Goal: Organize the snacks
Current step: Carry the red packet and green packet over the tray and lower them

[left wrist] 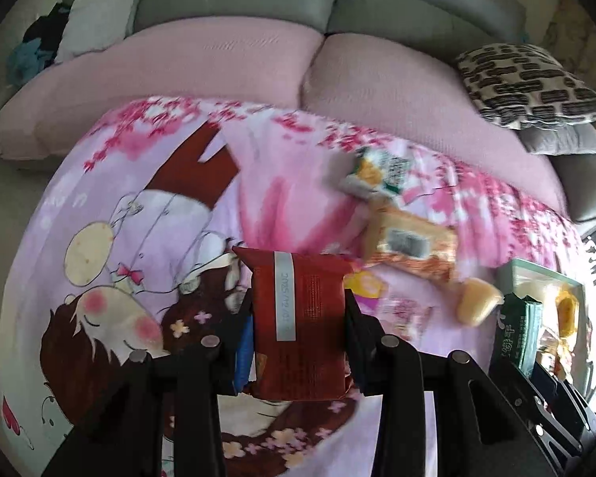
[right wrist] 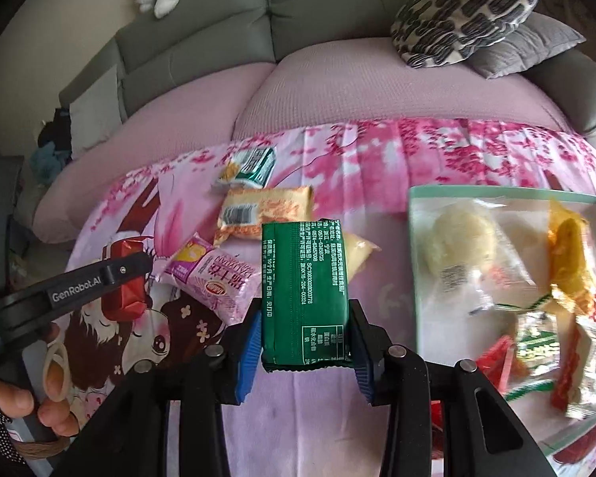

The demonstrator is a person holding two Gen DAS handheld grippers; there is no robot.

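The left hand-held gripper (left wrist: 298, 318) is clenched on a red snack packet (left wrist: 300, 322), its pads pressing both long sides. The packet is a flat foil pillow pack, deep red, with a silver strip down its back bearing a printed date and fine text below. It hangs above a pink cartoon-printed cloth (left wrist: 139, 238) that covers the counter. From the right wrist view the same packet (right wrist: 125, 278) shows glossy and crinkled at its ends, with the person's hand (right wrist: 39, 389) gripping the tool's handle.

To its right on the cloth lie a pink and yellow packet (right wrist: 210, 274), then an orange-patterned packet (right wrist: 264, 210) with a barcode label, and behind that a small green and white packet (right wrist: 248, 167). A pale yellow clear-wrapped bun (right wrist: 357, 250) lies just beside the orange one, partly hidden.

The right hand-held gripper (right wrist: 306, 334) is clamped on a green snack packet (right wrist: 304, 290), held upright between blue-backed pads. It is dark green foil with white printed text and a nutrition table, its bottom seam crimped.

Farthest right, a shallow box with a mint rim (right wrist: 496, 192) sits on the cloth, holding clear-wrapped buns, a yellow-orange wrapper and several small red and green packets.
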